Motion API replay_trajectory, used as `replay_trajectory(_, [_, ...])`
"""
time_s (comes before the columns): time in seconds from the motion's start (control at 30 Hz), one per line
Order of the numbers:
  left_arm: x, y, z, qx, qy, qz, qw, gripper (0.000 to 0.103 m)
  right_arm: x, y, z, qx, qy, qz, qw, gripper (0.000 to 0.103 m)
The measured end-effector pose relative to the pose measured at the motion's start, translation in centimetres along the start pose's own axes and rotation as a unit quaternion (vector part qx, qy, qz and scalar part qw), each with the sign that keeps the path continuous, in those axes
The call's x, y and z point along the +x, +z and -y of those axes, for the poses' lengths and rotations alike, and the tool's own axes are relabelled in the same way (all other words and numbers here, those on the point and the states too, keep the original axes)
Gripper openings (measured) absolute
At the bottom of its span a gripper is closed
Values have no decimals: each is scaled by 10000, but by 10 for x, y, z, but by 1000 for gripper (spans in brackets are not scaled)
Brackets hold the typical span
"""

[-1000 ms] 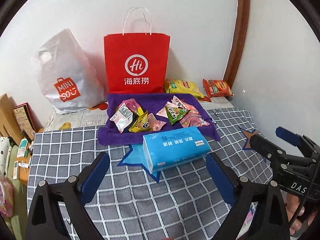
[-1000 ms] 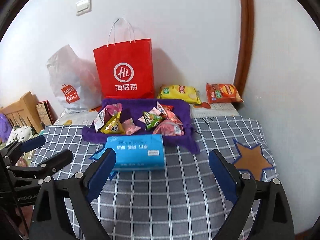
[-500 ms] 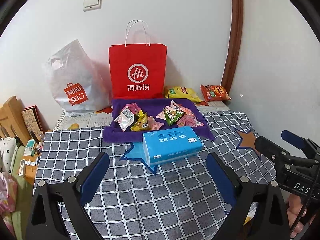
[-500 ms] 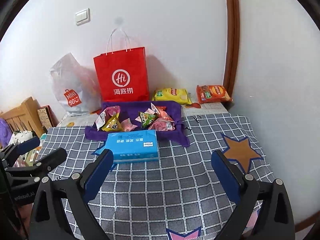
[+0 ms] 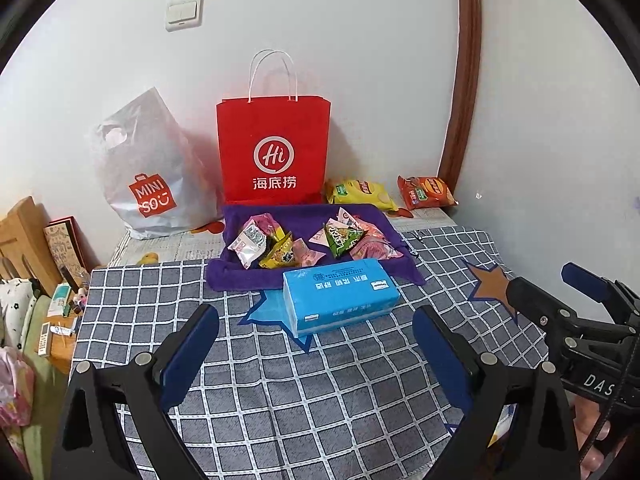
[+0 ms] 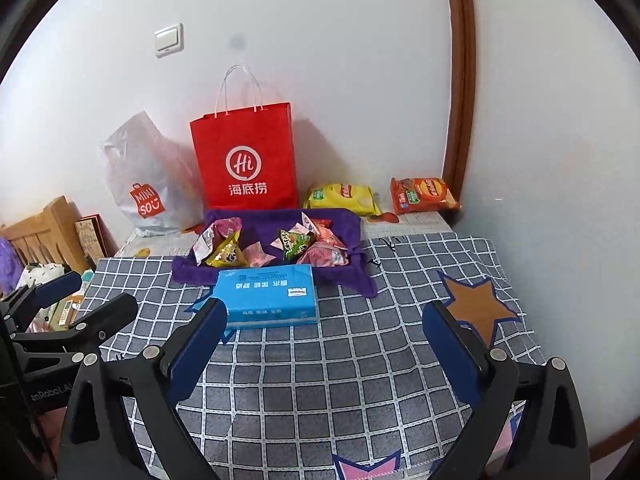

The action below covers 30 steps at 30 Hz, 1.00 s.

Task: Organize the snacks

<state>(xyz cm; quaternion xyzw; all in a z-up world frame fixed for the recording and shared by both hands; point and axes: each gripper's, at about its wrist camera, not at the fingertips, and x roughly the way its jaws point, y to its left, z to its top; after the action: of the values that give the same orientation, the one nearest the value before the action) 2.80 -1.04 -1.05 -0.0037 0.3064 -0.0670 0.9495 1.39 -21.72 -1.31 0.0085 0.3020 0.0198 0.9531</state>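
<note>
Nearest the cameras, the left gripper (image 5: 316, 344) hangs above the front part of the checked tablecloth (image 5: 320, 400) with its blue-padded fingers spread wide and nothing between them. The right gripper (image 6: 324, 340) hangs over the same cloth in the same condition: fingers wide apart, holding nothing. Each gripper appears at the edge of the other's view, and neither touches any item. Part of a hand (image 5: 592, 436) shows at the lower right edge of the left wrist view.

Beyond the fingertips, a blue tissue box (image 5: 340, 294) lies flat on the tablecloth, partly over a blue star patch (image 5: 264, 312). An orange star patch (image 6: 480, 308) lies on the cloth to the right, well apart from the box.

Directly behind the tissue box, and touching its far edge, sits a purple cloth tray (image 5: 236, 276). It holds the small snack packets in two loose groups:
- Left group: a white-and-pink packet (image 5: 250, 244), a yellow packet (image 5: 278, 254) and a pink packet (image 5: 308, 256).
- Right group: a green packet (image 5: 342, 238) with pink packets beside and behind it.

Behind the tray, against the wall, a red paper bag (image 5: 274, 152) stands upright. A grey plastic shopping bag (image 5: 148, 172) sits to its left. To the right of the red bag, outside the tray, a yellow chip bag (image 5: 360, 192) and an orange chip bag (image 5: 426, 192) lie flat near the wall corner. A light switch (image 5: 183, 12) is mounted on the wall above.
</note>
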Motion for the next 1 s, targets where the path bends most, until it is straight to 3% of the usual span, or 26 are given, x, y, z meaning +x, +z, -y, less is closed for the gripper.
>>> replay_trajectory(1.0, [-5, 2, 1, 9, 24, 23, 10000, 98, -5, 1, 1, -2, 13, 29, 10000, 97])
